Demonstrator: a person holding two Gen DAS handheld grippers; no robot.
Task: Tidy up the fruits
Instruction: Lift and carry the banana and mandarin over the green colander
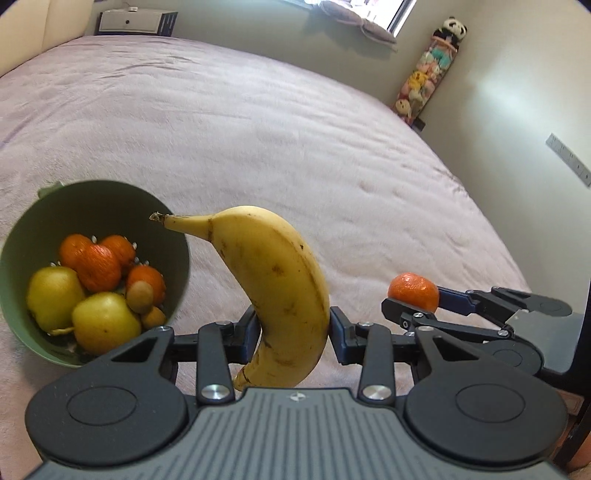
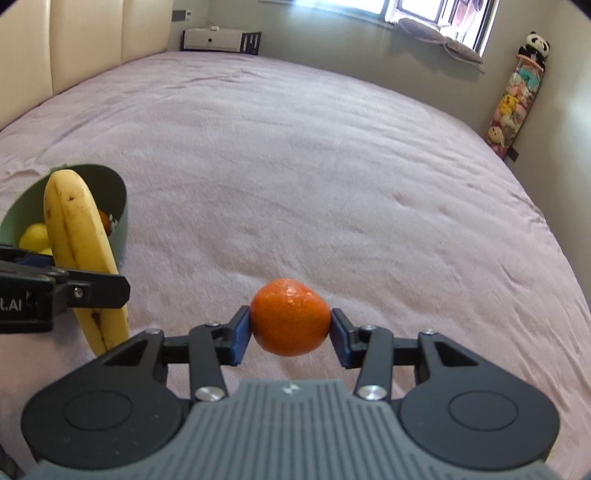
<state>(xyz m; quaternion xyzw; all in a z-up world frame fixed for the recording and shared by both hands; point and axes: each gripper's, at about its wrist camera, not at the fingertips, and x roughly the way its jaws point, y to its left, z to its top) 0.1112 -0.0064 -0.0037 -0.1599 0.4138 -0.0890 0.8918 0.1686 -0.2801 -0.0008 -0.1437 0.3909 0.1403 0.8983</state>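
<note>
My left gripper is shut on a yellow banana, held upright above the bed with its stem pointing left toward the bowl. A green bowl sits on the bed at the left, holding oranges, yellow-green apples and small brown fruits. My right gripper is shut on a small orange mandarin, lifted off the bedspread. In the left wrist view the right gripper with its mandarin hangs to the right. In the right wrist view the banana and bowl are at the left.
A wide pink bedspread covers the bed. A padded headboard and a white nightstand stand at the far side. A hanging holder of plush toys is on the right wall under a window.
</note>
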